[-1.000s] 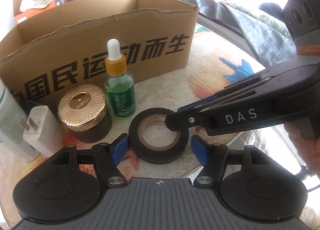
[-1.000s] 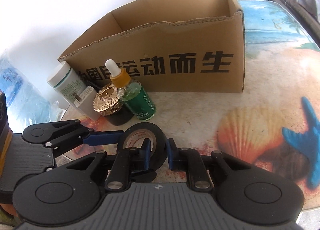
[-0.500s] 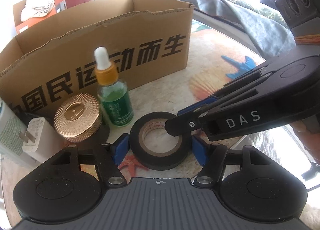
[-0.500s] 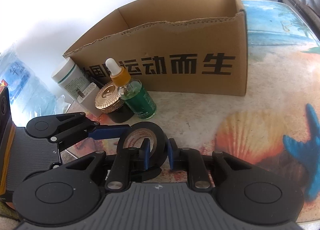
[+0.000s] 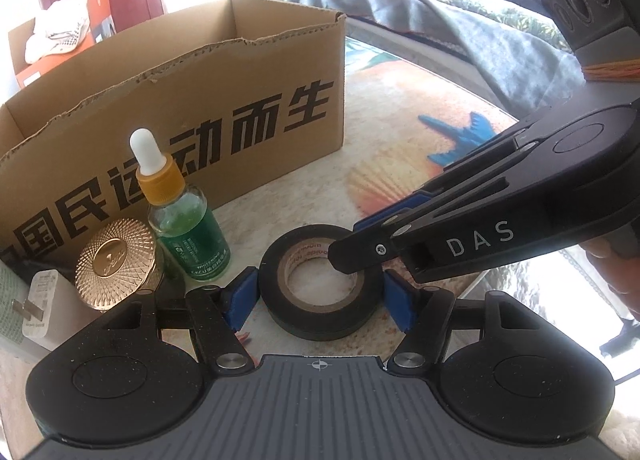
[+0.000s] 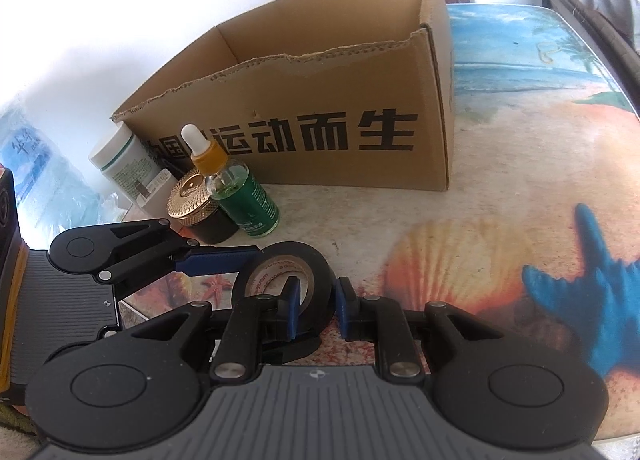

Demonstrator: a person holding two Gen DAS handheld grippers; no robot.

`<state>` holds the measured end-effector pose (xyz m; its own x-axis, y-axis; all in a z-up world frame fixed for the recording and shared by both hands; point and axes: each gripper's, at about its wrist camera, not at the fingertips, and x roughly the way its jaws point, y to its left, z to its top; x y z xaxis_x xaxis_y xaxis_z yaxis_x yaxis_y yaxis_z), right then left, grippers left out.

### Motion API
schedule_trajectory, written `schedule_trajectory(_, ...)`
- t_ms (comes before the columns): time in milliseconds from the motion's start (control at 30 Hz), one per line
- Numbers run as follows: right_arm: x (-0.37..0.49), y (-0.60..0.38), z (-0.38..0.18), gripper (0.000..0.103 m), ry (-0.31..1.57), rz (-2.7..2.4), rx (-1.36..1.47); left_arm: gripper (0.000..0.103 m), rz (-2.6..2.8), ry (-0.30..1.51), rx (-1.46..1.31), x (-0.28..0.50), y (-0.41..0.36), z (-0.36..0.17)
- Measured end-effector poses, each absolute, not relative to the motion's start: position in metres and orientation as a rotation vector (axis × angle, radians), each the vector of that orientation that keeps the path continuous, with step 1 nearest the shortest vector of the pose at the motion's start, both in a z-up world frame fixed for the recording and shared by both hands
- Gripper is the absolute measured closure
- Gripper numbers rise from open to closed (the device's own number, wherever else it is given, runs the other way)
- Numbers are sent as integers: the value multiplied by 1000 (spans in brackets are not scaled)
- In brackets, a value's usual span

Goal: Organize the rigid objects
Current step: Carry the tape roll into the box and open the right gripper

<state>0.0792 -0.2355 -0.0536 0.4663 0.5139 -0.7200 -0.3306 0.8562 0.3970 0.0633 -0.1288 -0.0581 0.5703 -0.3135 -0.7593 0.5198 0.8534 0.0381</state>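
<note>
Moved since a second ago: the left gripper point(image 5: 318, 292) has slid a little across the table, so the box and bottles sit further left in its view; its jaws have closed in slightly and then held. The right gripper point(image 6: 313, 310) has stayed put.
Right gripper: clamped on the wall of the black tape roll point(image 6: 286, 280), one pad inside the hole, one on the outer face.
Left gripper: jaws apart, one blue pad on each side of the roll, just beside it; I cannot tell whether either touches.
Tape roll: flat on the table point(image 6: 500, 187), near its front edge, in front of the cardboard box point(image 6: 320, 99), not yet in it.
Risk, double hold: if the left jaws close while the right ones grip, the two may pull against each other and twist the roll loose.
Risk, thin pinch: the right grip takes only one wall, so the roll may swing or slip when lifted.
Risk, neighbours: the dropper bottle point(image 5: 182, 219) stands tall and narrow just left of the roll; a sideways sweep could topple it.
Nearby: a gold-lidded jar point(image 5: 116, 264), a white charger point(image 5: 40, 304) and a white bottle point(image 6: 120, 163) crowd the box's left corner.
In the way: the box's torn front wall must be cleared on the way in.
</note>
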Motion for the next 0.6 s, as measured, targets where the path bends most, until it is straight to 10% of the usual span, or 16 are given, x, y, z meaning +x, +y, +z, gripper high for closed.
schedule_trajectory(600, 86, -201, 109, 82, 634, 575, 39, 37, -444, 553, 170, 74, -79, 83)
